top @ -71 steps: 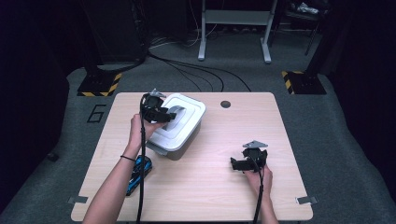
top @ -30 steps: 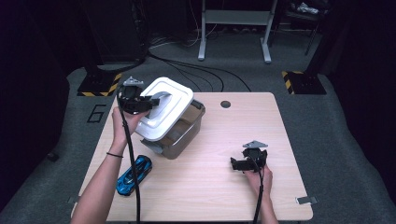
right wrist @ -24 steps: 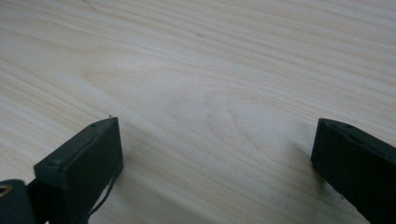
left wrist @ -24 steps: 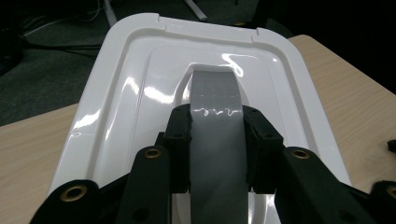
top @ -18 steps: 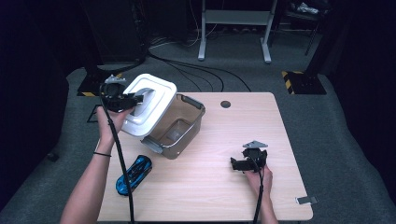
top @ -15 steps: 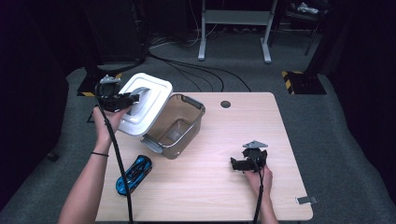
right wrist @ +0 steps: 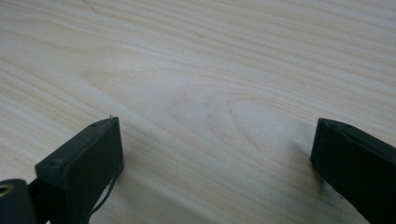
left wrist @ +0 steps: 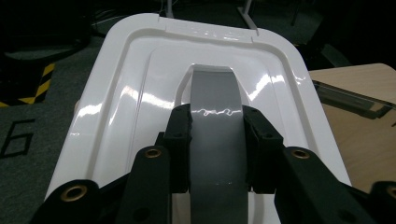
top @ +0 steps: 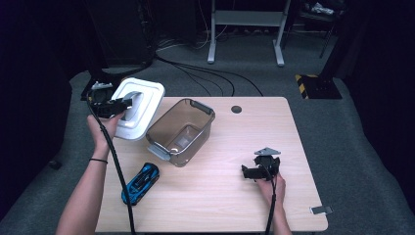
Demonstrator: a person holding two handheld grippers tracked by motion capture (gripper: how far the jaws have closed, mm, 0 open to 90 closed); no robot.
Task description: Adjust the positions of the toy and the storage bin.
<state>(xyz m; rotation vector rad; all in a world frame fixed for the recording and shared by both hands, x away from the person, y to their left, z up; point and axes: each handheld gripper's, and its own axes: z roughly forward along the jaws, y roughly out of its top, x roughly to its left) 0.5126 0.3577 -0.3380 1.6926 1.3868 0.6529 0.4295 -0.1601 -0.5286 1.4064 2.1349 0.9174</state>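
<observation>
My left gripper point(top: 128, 104) is shut on the grey handle point(left wrist: 215, 126) of a white box lid point(top: 142, 105), holding it tilted in the air past the table's left edge. In the left gripper view both black pads point(left wrist: 180, 144) clamp the handle's sides on the lid point(left wrist: 140, 93). The clear brown plastic box point(top: 180, 131) stands uncovered on the table, to the right of the lid. My right gripper point(top: 250, 172) rests low over the table at the front right, jaws wide apart with bare wood between them point(right wrist: 219, 154).
A blue toy car point(top: 141, 182) lies on the wooden table point(top: 230, 205) in front of the box, near the left forearm. A round hole point(top: 237, 109) marks the table's far side. Cables and a metal stand lie on the floor beyond.
The left gripper lifted the white lid off the box and carried it left, beyond the table edge. The box now stands uncovered. The right gripper stayed put.
</observation>
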